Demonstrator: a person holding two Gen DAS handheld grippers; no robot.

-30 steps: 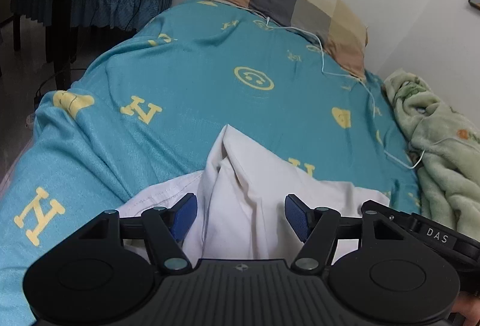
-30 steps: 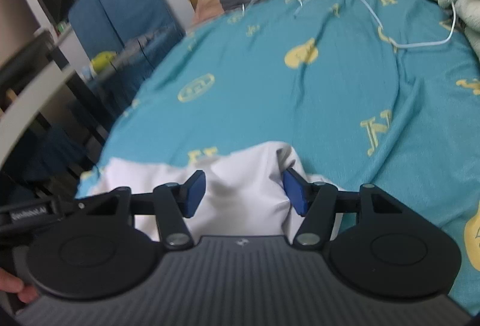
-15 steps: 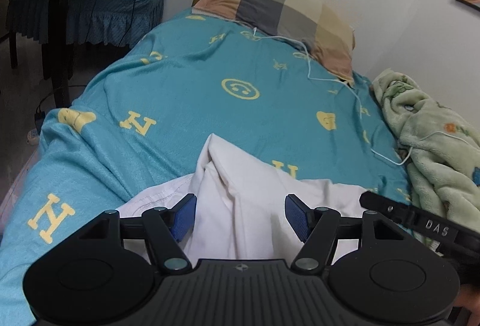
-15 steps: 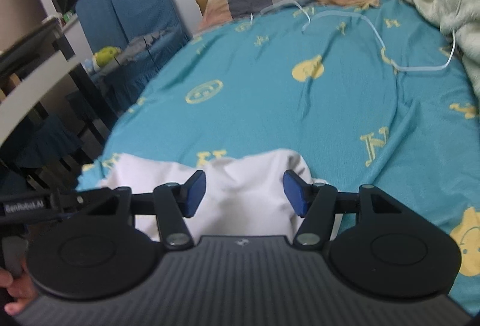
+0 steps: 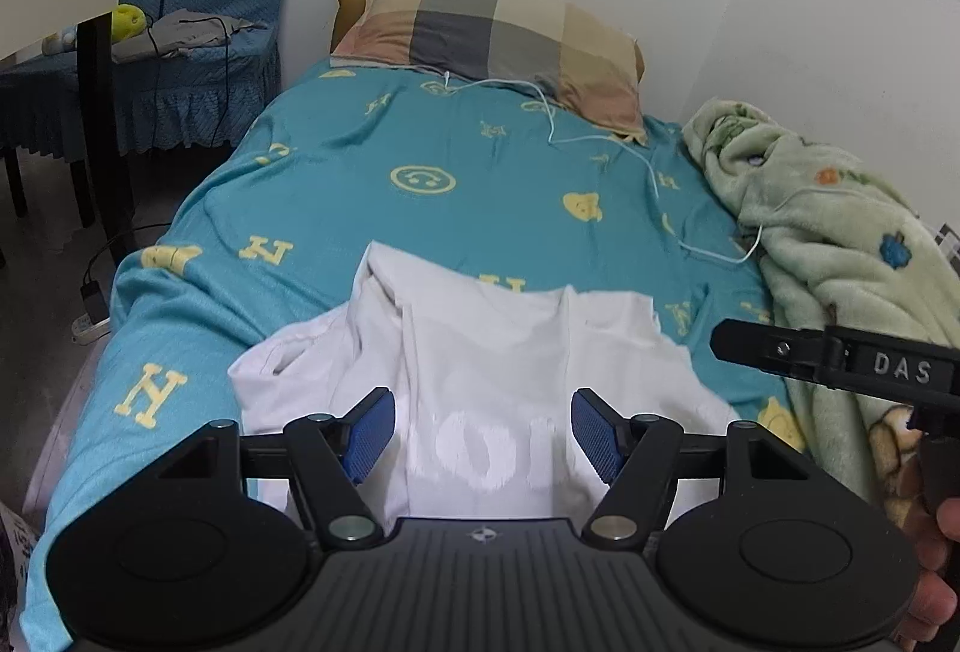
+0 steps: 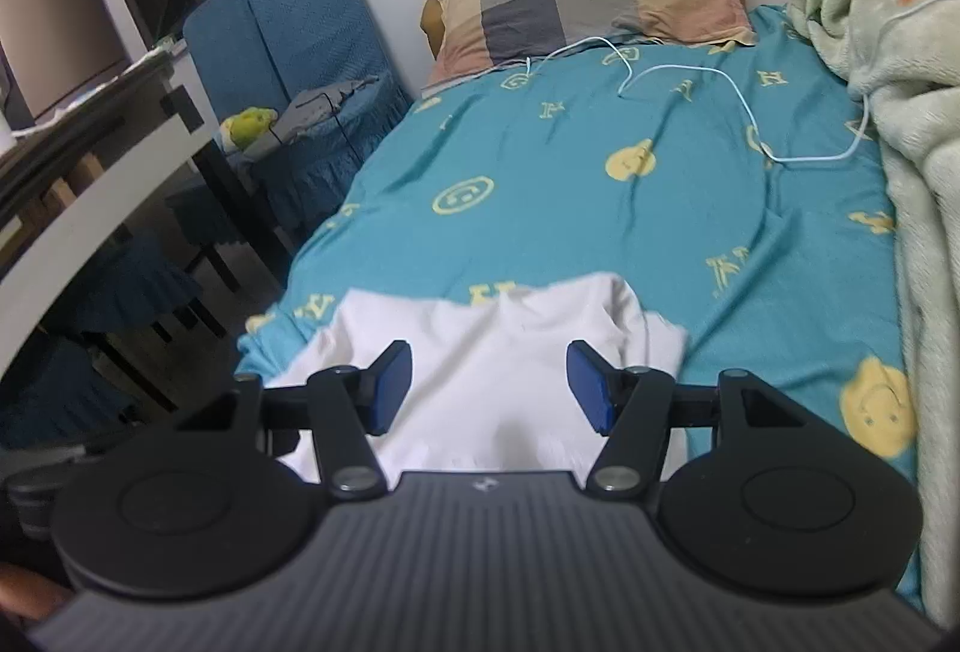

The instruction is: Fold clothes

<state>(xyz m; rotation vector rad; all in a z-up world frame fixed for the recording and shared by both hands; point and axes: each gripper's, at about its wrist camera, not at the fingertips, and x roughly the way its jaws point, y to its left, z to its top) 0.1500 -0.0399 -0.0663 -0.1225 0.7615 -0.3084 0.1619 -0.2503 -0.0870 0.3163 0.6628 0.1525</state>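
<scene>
A white garment [image 5: 480,352] lies partly folded on the near end of a teal bedsheet [image 5: 480,160]. It also shows in the right wrist view [image 6: 492,352]. My left gripper [image 5: 483,433] is open and empty, above the garment's near part. My right gripper [image 6: 489,385] is open and empty, also above the garment. Part of the right gripper [image 5: 840,361] shows at the right in the left wrist view. The garment's near edge is hidden behind both gripper bodies.
A checked pillow [image 5: 498,34] lies at the bed's head. A white cable [image 5: 648,160] runs across the sheet. A green blanket [image 5: 840,232] is heaped on the bed's right side. A blue covered chair [image 5: 168,70] and a desk [image 6: 90,160] stand left.
Both grippers have risen and pulled back from the garment. More of the white garment shows now, lying flatter and wider on the sheet. Both stay open.
</scene>
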